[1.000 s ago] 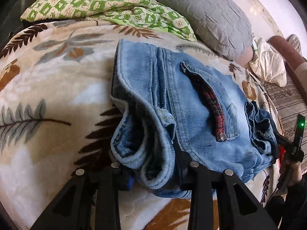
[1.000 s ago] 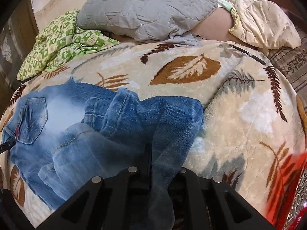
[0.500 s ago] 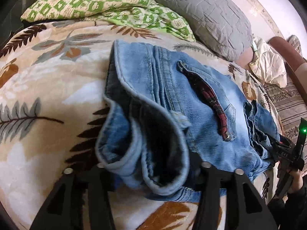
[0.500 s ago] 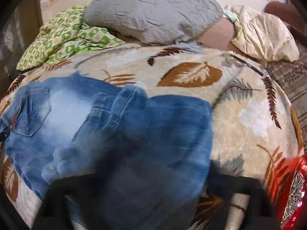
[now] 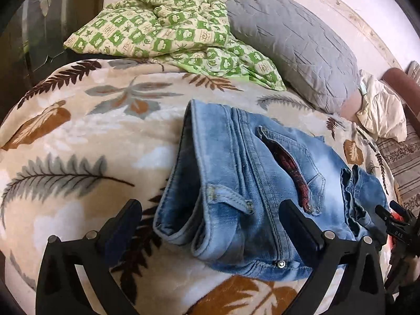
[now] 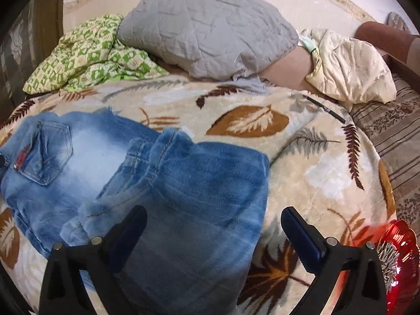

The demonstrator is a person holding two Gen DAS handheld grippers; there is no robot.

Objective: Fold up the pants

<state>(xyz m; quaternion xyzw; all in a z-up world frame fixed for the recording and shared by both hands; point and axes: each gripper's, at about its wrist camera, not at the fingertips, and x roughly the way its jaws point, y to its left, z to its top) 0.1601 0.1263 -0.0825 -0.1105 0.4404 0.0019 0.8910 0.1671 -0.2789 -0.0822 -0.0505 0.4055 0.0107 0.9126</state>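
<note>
Light blue jeans lie folded into a compact bundle on the leaf-patterned blanket. The waistband end faces my left gripper, which is open with its fingers on either side of the bundle, just above it. In the right wrist view the jeans show the folded leg part on top and a back pocket at the left. My right gripper is open over the fold's near edge and holds nothing. The right gripper also shows at the right edge of the left wrist view.
A green checked quilt and a grey pillow lie at the back of the bed, with a cream pillow to the right. A black pen rests on the blanket. A red dish of seeds sits at the near right edge.
Both grippers have opened and let go of the jeans. The denim has dropped flat onto the blanket, and both grippers have drawn back and up a little.
</note>
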